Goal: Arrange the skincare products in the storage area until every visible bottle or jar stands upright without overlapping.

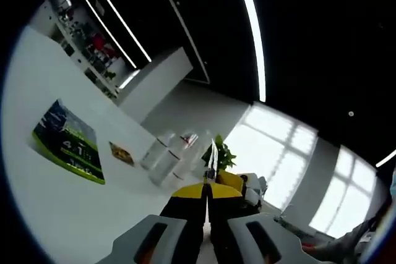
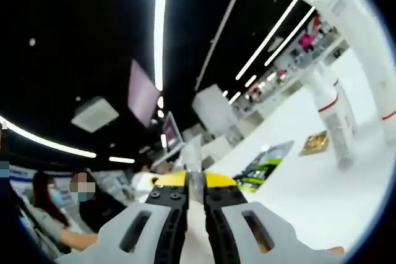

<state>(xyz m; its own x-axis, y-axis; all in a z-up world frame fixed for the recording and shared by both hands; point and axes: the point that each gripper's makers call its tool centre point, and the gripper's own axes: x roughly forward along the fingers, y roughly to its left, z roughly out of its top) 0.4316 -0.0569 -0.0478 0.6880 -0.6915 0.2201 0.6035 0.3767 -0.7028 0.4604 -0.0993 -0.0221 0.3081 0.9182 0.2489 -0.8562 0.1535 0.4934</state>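
Both the left gripper and right gripper keep their yellow-tipped fingers pressed together, holding nothing, while slim white cylindrical bottles stand at twelve o'clock on the glossy white worktop, near a flat green card.

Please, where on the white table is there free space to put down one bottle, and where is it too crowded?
In the left gripper view, the white table is bare below the green leaflet, toward the left gripper. In the right gripper view, it is bare between leaflet and tubes. Crowded: the white tubes beside the small gold card.
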